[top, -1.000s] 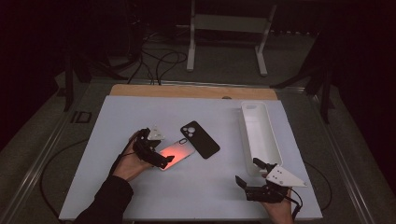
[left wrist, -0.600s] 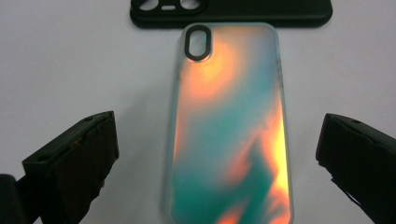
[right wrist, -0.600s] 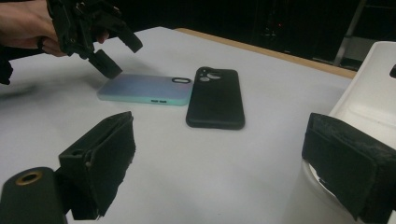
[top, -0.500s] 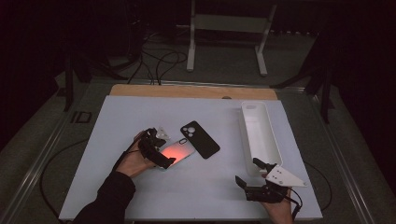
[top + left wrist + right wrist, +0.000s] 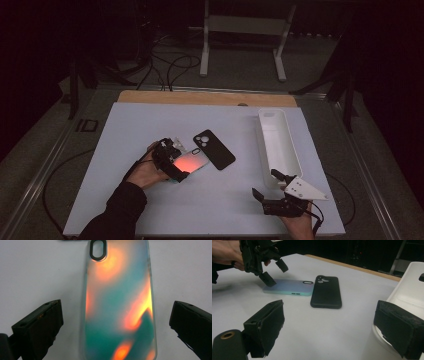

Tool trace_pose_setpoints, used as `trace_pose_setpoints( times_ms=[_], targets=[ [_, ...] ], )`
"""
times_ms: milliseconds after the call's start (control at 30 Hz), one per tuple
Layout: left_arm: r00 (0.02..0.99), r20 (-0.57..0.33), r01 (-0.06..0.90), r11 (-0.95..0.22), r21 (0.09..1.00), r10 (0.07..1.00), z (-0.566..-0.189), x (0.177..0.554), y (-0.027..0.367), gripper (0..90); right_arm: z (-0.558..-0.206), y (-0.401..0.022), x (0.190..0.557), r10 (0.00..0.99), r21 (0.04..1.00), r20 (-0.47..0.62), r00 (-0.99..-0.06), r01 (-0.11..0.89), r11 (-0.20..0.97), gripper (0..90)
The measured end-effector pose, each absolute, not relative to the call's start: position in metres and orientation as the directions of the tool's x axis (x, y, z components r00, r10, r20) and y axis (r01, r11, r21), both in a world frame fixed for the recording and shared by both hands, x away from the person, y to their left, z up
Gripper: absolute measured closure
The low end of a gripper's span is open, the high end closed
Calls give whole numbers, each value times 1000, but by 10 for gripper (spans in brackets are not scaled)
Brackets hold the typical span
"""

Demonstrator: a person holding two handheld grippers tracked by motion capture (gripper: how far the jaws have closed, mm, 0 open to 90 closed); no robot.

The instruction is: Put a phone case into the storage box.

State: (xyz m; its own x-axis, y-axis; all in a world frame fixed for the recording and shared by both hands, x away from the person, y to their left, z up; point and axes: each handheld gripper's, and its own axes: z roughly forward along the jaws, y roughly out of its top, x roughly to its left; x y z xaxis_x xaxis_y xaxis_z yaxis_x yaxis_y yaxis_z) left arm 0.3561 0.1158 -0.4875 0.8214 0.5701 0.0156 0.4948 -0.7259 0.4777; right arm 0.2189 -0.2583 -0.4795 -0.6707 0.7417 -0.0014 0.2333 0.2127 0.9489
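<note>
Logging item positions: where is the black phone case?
High view: the black phone case lies mid-table, right of the iridescent case and left of the white tray.

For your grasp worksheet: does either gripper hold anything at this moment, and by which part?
Nothing is held. The left gripper hangs open over the iridescent phone case, jaws clear of its sides. The right gripper is open too.
</note>
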Motion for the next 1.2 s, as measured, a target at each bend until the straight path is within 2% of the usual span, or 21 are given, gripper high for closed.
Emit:
trace_pose_setpoints(
  times_ms=[933, 1200],
  targets=[
    [820, -5, 538, -768, 349, 572, -505, 363, 106, 0, -480, -259, 219, 742, 949, -3, -671, 232, 214, 97],
    [814, -11, 550, -764, 337, 581, -507, 364, 105, 3, -480, -259, 219, 743, 949, 0, -670, 234, 211, 97]
  ],
)
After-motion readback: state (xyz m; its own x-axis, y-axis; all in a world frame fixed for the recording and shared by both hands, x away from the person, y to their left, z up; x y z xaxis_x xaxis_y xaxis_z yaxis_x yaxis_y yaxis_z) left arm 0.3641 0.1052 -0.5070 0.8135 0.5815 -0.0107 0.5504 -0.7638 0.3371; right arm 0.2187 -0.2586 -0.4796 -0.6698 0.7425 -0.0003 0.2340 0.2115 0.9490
